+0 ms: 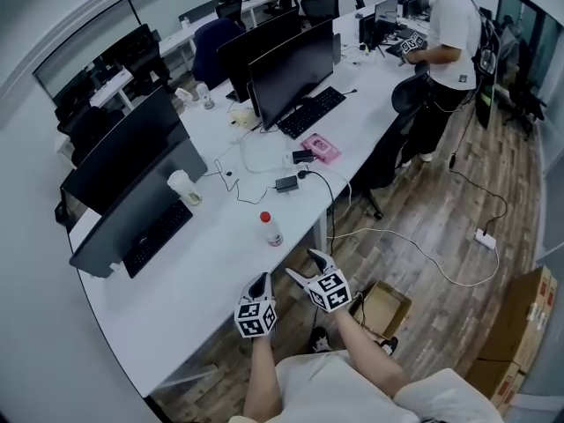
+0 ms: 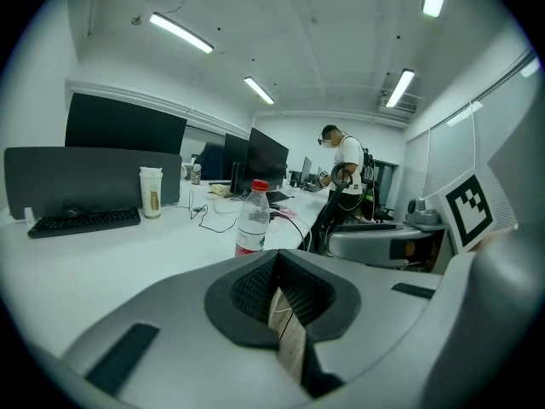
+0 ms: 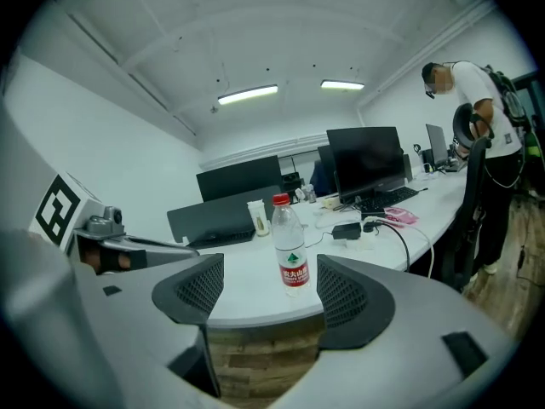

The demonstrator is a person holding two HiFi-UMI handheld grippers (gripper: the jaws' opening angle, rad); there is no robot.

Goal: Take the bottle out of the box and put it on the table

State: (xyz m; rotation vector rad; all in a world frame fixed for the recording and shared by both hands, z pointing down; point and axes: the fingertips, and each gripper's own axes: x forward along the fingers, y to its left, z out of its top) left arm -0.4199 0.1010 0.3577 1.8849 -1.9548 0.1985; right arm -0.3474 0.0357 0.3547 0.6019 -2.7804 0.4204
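Note:
A clear water bottle (image 1: 270, 229) with a red cap and red label stands upright on the white table (image 1: 220, 271), near its front edge. Both grippers hang just off that edge, short of the bottle. My right gripper (image 1: 307, 265) is open; in the right gripper view the bottle (image 3: 291, 245) shows in the gap between its jaws, farther out and not touched. My left gripper (image 1: 262, 282) is shut with nothing in it; in the left gripper view the bottle (image 2: 253, 220) stands beyond its closed pads. An open cardboard box (image 1: 385, 309) lies on the floor at my right.
Monitors (image 1: 291, 70), keyboards (image 1: 157, 236), a paper cup (image 1: 182, 186), a power adapter (image 1: 286, 183) with cables and a pink packet (image 1: 321, 148) sit farther along the table. A person (image 1: 445, 51) stands at the far end. More cartons (image 1: 520, 324) stand at the right.

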